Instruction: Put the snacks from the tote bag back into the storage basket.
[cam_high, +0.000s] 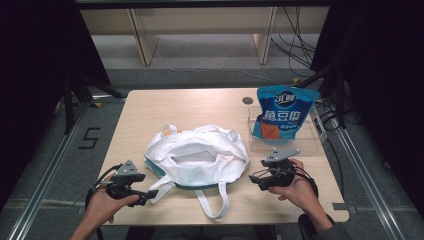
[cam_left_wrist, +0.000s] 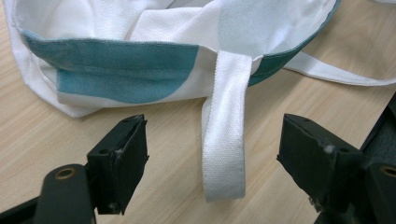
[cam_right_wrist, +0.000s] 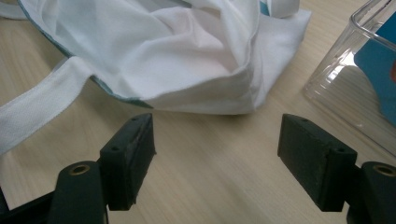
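Holding my left gripper at the near left of the table, I have its jaws spread wide, with a white strap lying flat between them, untouched. The white and teal bag slumps mid-table. My right gripper sits just beside the bag's right corner, jaws wide over bare wood. A blue snack packet stands in a clear box at far right.

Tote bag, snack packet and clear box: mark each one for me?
tote bag (cam_high: 200, 150), high view, on its white upper cloth.
snack packet (cam_high: 285, 112), high view, on its blue front.
clear box (cam_right_wrist: 334, 77), right gripper view, on its near transparent wall.
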